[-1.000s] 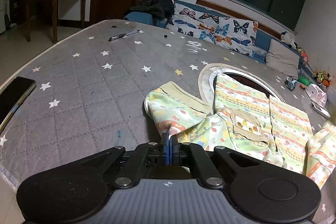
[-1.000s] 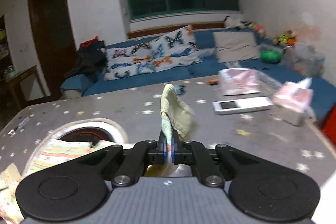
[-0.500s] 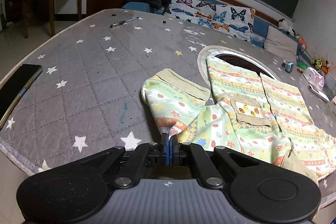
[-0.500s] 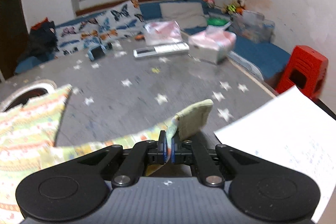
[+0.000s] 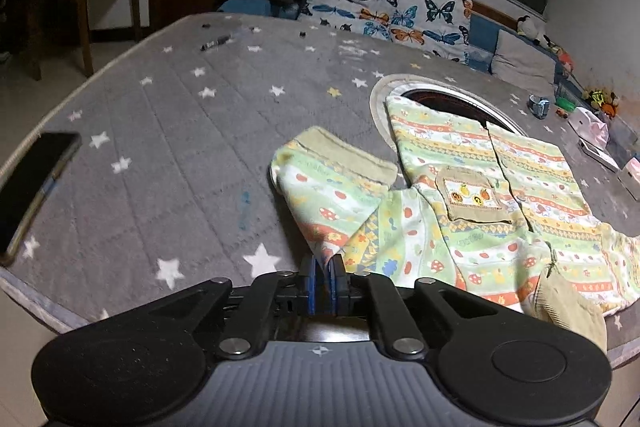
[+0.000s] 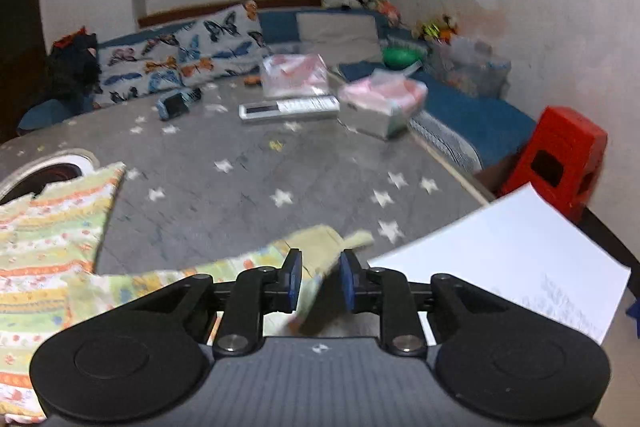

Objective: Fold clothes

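A child's green, yellow and orange patterned top (image 5: pixel 480 195) lies spread on the grey star-print table cover (image 5: pixel 180 147). Its left sleeve (image 5: pixel 332 187) lies flat and runs down to my left gripper (image 5: pixel 323 279). That gripper's jaws are opening, a narrow gap shows, and the sleeve's edge is still between the pads. My right gripper (image 6: pixel 320 279) is at the near table edge. Its jaws are opening wider, and the other sleeve's beige cuff (image 6: pixel 320 247) hangs loose between the pads without being pressed. The top's body (image 6: pixel 48 227) lies to the left.
A dark phone (image 5: pixel 32 187) lies at the table's left edge and a pen (image 5: pixel 216 43) at the far side. A white sheet of paper (image 6: pixel 512 259) sticks out at the right, with a red stool (image 6: pixel 560 159) beyond. A remote (image 6: pixel 288 107) and tissue box (image 6: pixel 376 107) sit farther back.
Both grippers were shut on the sleeves and their jaws have parted. The right one carried its sleeve outward and down to the near table edge. The left hardly moved.
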`<state>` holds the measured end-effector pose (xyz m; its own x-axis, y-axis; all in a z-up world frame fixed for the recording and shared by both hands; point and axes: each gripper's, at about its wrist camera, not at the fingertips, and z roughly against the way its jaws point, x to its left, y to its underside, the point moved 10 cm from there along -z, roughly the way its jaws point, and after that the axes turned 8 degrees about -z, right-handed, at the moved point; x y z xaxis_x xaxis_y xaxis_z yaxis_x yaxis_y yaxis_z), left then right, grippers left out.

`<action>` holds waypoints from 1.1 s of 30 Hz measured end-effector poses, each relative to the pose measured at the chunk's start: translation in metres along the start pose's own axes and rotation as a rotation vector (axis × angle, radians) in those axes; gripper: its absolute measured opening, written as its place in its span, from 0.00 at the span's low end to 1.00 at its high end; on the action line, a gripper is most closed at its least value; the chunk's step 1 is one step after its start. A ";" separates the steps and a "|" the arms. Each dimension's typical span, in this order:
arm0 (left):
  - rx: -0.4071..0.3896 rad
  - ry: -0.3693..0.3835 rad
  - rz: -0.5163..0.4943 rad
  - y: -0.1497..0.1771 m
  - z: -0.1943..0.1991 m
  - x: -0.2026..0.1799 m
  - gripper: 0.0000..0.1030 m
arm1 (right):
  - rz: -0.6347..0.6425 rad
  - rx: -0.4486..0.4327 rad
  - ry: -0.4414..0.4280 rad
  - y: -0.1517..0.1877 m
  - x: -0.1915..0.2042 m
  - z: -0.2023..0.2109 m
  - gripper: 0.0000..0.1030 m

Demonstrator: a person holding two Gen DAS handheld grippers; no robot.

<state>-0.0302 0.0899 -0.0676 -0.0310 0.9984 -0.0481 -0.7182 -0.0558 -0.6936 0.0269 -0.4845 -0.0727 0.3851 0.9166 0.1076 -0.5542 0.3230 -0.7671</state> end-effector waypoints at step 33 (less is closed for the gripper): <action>0.029 0.071 -0.193 -0.120 -0.156 -0.086 0.22 | 0.223 0.176 -0.389 -0.004 0.232 -0.112 0.24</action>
<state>0.1669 0.0086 -0.0919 0.1573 0.9870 0.0327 -0.7257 0.1380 -0.6740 0.2010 -0.2997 -0.1157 -0.0434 0.9773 0.2072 -0.7213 0.1129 -0.6834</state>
